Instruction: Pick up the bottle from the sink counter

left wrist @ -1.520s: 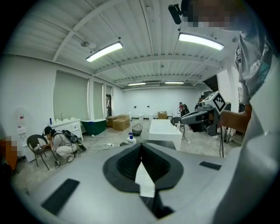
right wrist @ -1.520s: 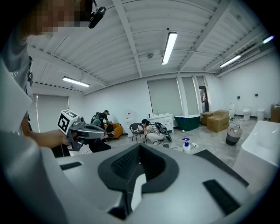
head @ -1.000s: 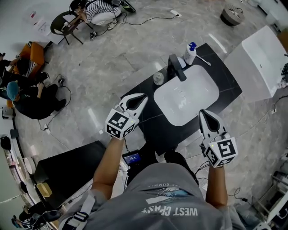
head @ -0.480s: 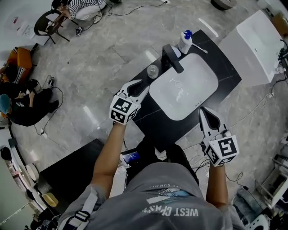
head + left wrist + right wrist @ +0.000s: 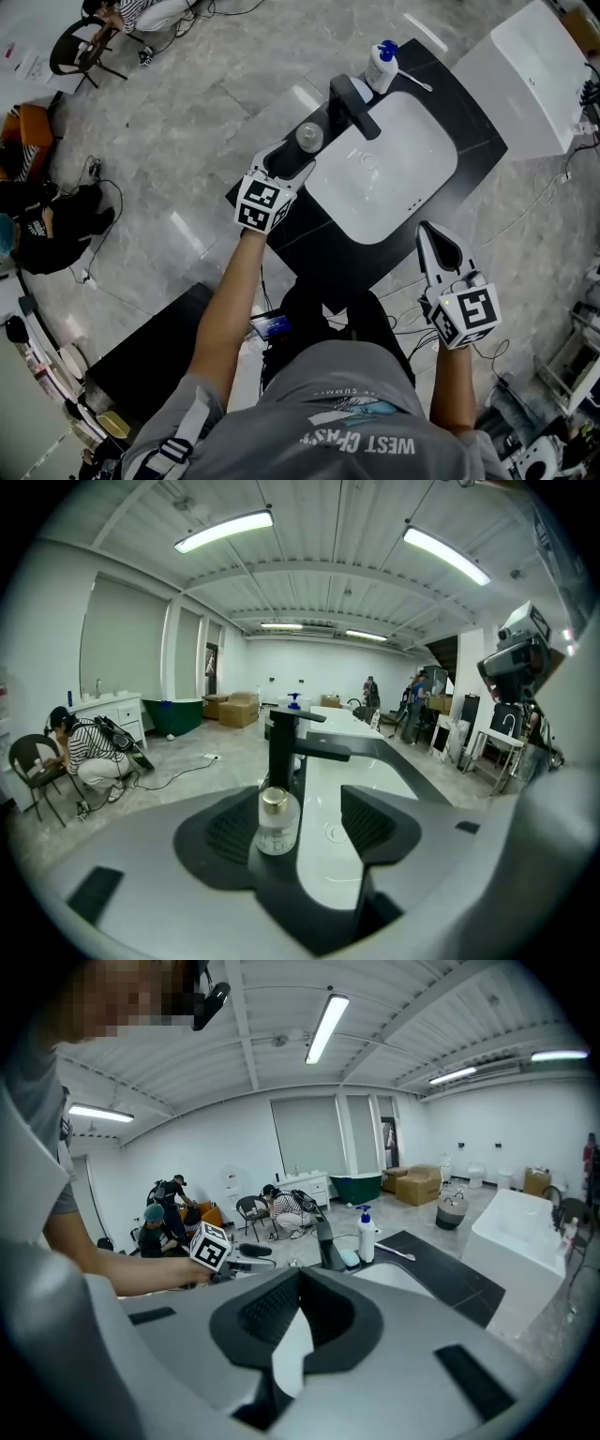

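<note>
Bottle (image 5: 309, 137): small, clear, gold-capped, upright on the counter (image 5: 473, 131) at the faucet's (image 5: 349, 105) 8 o'clock, untouched. My left gripper (image 5: 289, 157) sits at the bottle's 7 o'clock with its jaws apart, having just been opening. The bottle shows in the gap just beyond the tips, with no pad on it. My right gripper (image 5: 437, 246) hangs at the basin's (image 5: 384, 178) 5 o'clock, jaws together, empty. Step in hand, as I judge it: the approach. Next I ease the left gripper forward until the pads flank the glass below the cap, then close and lift clear of the faucet.
</note>
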Demonstrator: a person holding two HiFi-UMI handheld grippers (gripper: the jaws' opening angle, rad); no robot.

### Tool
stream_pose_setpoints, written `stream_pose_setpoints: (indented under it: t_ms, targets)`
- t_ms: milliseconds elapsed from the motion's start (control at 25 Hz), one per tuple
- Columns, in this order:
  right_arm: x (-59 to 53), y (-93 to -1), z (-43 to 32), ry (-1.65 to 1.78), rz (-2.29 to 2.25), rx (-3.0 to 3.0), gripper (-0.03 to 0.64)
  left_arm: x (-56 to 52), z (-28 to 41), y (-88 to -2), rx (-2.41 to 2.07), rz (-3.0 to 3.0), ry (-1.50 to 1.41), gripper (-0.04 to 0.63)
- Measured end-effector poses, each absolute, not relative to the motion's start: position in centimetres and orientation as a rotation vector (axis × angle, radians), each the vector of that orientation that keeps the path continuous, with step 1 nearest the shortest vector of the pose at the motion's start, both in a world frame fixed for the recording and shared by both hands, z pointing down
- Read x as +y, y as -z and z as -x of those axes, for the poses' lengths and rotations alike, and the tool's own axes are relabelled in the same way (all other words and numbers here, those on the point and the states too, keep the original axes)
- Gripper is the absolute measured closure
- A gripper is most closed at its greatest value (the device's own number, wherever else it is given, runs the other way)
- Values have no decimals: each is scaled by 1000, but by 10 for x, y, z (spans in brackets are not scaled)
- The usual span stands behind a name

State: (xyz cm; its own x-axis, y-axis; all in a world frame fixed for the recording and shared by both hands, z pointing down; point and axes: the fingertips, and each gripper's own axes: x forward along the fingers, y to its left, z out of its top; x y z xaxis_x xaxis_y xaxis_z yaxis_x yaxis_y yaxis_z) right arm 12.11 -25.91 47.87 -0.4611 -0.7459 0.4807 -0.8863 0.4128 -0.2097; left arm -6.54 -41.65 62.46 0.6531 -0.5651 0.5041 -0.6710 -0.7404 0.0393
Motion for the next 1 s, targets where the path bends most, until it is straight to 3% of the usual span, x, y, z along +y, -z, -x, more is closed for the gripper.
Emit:
stream_pose_setpoints:
  t_ms: [400, 1000]
  targets:
    - [-259, -503, -125, -695, -1412, -2306, 615, -454, 54, -678, -1029, -2631, -726, 214]
    - [-252, -528, -138, -770, -1417, -2236, 615, -484, 38, -712, -1085, -2660, -785, 206]
